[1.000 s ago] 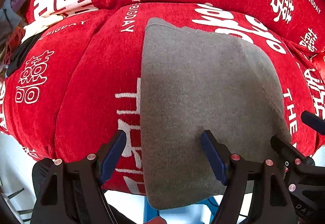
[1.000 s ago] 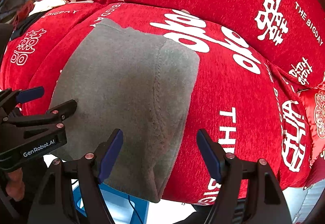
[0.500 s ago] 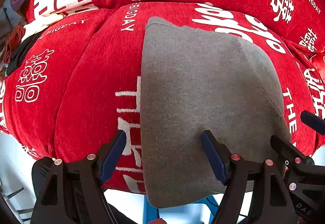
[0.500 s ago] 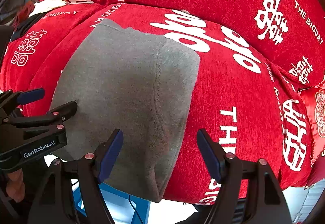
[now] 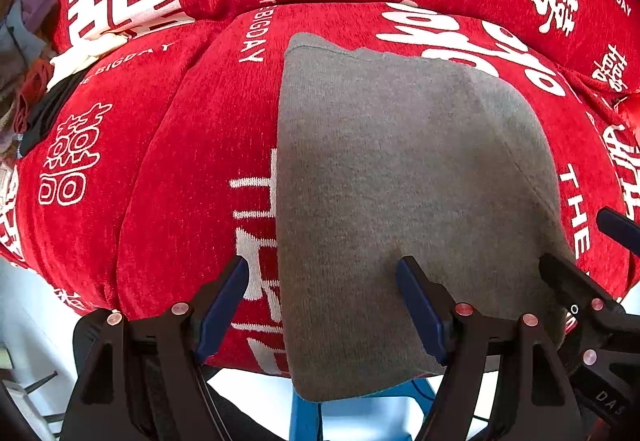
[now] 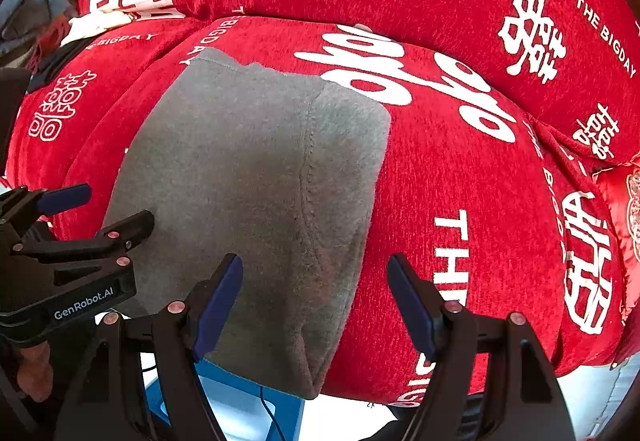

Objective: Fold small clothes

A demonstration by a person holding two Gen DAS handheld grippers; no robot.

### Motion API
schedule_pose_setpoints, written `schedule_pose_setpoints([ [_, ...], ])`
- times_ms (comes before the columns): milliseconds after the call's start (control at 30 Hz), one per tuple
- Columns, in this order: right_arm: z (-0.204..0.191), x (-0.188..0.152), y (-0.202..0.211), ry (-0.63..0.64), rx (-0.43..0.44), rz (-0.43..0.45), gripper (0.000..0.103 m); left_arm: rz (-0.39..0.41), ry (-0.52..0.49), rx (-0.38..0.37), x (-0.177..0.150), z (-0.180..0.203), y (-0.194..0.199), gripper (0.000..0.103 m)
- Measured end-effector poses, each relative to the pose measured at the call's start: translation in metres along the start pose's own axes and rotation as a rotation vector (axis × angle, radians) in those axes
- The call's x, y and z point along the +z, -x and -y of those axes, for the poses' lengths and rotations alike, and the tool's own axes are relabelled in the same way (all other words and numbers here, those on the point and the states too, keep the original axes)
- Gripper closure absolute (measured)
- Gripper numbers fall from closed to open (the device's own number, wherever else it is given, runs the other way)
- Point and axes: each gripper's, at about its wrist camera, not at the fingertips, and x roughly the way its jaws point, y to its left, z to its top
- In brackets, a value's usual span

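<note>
Both my left tongs and right tongs stood released, empty, over the grey knit garment. Its near edge overhung the red sofa cushion below the tongs, so I judged a one-sided pinch might drag it off.

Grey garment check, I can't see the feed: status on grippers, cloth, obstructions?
Left gripper and right gripper open, holding nothing, over near edge. Grey garment flat on red cushion, near end overhanging. Nothing blocking.

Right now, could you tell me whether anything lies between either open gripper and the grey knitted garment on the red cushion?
Nothing visible does. The grey knitted garment lies bare on the red cushion, directly under the left gripper and right gripper.
</note>
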Motion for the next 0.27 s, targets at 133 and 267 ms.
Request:
schedule_pose_setpoints([
  [133,0.005,-0.002,-0.001,-0.021,0.021,0.003,0.025,-0.003,-0.016,0.015,-0.001,0.003,0.001,0.026],
  [267,0.014,-0.005,-0.003,-0.047,0.043,0.01,0.025,-0.016,-0.034,0.028,-0.001,0.009,0.002,0.026],
])
